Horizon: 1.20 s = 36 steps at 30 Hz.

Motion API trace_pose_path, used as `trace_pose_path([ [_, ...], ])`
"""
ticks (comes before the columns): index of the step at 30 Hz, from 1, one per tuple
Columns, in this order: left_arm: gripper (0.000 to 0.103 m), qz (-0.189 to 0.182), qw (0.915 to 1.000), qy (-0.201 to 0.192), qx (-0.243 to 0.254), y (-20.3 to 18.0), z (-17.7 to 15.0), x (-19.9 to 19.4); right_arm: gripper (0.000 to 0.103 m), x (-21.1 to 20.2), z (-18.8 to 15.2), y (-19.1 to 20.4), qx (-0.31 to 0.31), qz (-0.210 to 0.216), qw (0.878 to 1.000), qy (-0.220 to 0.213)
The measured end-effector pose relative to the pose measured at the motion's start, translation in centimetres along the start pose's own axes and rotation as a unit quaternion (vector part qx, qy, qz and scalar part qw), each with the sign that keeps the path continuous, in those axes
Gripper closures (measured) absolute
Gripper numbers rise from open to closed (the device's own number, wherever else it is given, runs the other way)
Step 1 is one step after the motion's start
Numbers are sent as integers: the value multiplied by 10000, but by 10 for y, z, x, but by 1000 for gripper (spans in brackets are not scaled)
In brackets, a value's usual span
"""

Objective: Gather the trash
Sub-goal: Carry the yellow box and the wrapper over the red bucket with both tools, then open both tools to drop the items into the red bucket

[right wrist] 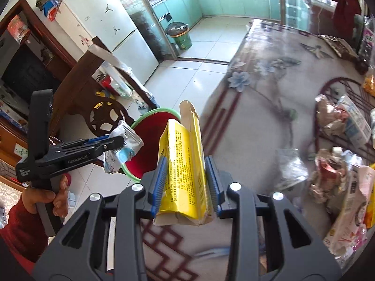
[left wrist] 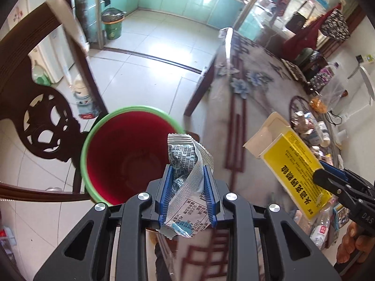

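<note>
My left gripper [left wrist: 187,171] is shut on a crumpled silver snack wrapper [left wrist: 185,164] and holds it over the near rim of a red bin with a green rim [left wrist: 93,138]. My right gripper [right wrist: 186,164] is shut on an opened yellow carton [right wrist: 181,161], held above the table edge just right of the bin [right wrist: 150,126]. The right gripper [left wrist: 327,171] with its carton [left wrist: 290,164] shows at the right of the left wrist view. The left gripper [right wrist: 117,141] and wrapper [right wrist: 124,145] show at the left of the right wrist view.
A floral tablecloth covers the table [right wrist: 257,107]. A pile of wrappers, cartons and bags [right wrist: 339,152] lies at its right side. A dark carved wooden chair [left wrist: 46,126] stands left of the bin. A green kitchen bin [left wrist: 113,23] stands far back on the tiled floor.
</note>
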<state>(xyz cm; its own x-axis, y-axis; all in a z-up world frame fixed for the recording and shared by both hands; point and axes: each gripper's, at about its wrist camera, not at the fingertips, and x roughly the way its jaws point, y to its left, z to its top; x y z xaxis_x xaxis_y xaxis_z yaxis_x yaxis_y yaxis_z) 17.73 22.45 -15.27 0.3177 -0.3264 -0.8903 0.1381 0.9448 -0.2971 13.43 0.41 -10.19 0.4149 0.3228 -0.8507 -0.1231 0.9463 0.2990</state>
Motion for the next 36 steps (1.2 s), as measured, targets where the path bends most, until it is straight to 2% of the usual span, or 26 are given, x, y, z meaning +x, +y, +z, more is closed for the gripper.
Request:
trace_pose_path([
  [6, 78, 170, 9996, -30, -244, 36, 4, 5, 69, 29, 18, 35, -208, 209, 9995, 61],
  [8, 67, 219, 9993, -64, -289, 43, 8, 7, 55, 37, 25, 43, -243, 305, 9992, -16],
  [9, 52, 262, 9990, -103, -342, 47, 11, 8, 51, 40, 28, 45, -222, 345, 9991, -63],
  [10, 42, 328, 9985, -149, -422, 51, 13, 8, 47, 43, 30, 47, -197, 340, 9992, -77],
  [11, 34, 345, 9977, -246, -521, 54, 15, 6, 47, 45, 31, 49, -194, 234, 9995, -72],
  [14, 36, 285, 9973, -334, -590, 58, 19, 2, 47, 43, 27, 55, -295, 81, 9995, -71],
  [19, 41, 343, 9986, -330, -216, 39, 19, 1, 47, 29, 11, 44, -227, -152, 9996, -5],
  [24, 43, 175, 9993, -255, 203, 4, 16, 5, 47, 5, -15, 15, 109, -454, 9989, -13],
  [26, 43, 99, 9989, -251, 385, -13, 15, 7, 42, -8, -26, 1, 230, -633, 9977, -59],
  [32, 43, -189, 9967, -184, 771, -67, 7, 11, 41, -51, -58, -50, 605, -1386, 9881, -273],
  [36, 43, -298, 9946, -115, 983, -107, -3, 16, 41, -79, -79, -100, 1078, -1672, 9792, -404],
])
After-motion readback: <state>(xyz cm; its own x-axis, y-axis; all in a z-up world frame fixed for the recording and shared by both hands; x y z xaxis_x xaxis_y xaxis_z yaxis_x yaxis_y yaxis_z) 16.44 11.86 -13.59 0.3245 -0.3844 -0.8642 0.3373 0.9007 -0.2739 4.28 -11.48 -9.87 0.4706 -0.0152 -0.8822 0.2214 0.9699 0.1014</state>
